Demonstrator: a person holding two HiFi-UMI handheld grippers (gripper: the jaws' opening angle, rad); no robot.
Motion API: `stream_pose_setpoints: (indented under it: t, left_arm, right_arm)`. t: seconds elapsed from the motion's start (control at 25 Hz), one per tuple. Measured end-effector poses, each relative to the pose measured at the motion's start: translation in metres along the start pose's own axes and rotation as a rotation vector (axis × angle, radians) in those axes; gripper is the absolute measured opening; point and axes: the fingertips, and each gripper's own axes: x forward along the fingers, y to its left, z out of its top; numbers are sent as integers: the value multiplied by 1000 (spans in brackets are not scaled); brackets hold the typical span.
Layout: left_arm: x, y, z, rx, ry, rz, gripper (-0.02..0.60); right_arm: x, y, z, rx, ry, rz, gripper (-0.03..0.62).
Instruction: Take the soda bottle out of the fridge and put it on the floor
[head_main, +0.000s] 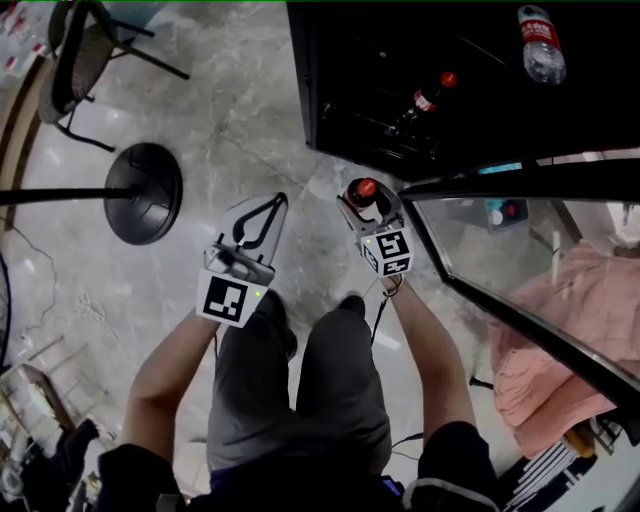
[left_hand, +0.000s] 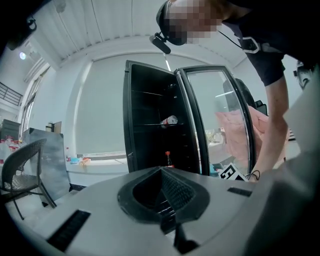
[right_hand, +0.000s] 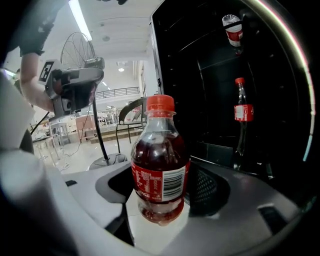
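The soda bottle (head_main: 362, 190) (right_hand: 160, 170), dark cola with a red cap and red label, stands upright between the jaws of my right gripper (head_main: 368, 205) (right_hand: 161, 194). The jaws are shut on its lower body, outside the black fridge (head_main: 340, 120) and above the marble floor (head_main: 240, 120). My left gripper (head_main: 272, 205) (left_hand: 161, 172) is beside it on the left, with its jaw tips together and nothing between them. The fridge's glass door (head_main: 500, 260) stands swung wide at the right.
Another cola bottle (head_main: 428, 98) (right_hand: 241, 117) stands inside the fridge, and a water bottle (head_main: 541, 45) (right_hand: 233, 31) lies on a shelf. A fan stand's round base (head_main: 145, 192) and a chair (head_main: 85, 55) are at the left. Pink cloth (head_main: 570, 330) shows behind the door.
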Motion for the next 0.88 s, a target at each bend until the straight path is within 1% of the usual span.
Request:
stream_pose_setpoints:
  t: [0.08,0.2,0.48,0.6,0.76,0.88]
  left_arm:
    - [2,0,-15,-5,-5,-2,21]
    - [5,-2,-36,21,-6,-15,21]
    - [14,-4,-84,26,-13,-16,21]
    - [16,-6,-99,42,-15,-25,21]
    - [20,-5,-114,34,-17,-25,21]
    - [20,-4,-124,42,-15,-26,21]
  right_arm:
    - [6,2,-17,-12,7,15,316]
    - [15,5,-44,-23,13,37,316]
    - [35,4,-102,-13,18,56,316]
    - [41,6,-122,-10,17,59,316]
    - [50,11,-146,-13,30,73,316]
    - [56,15,-160,-7,35,80,316]
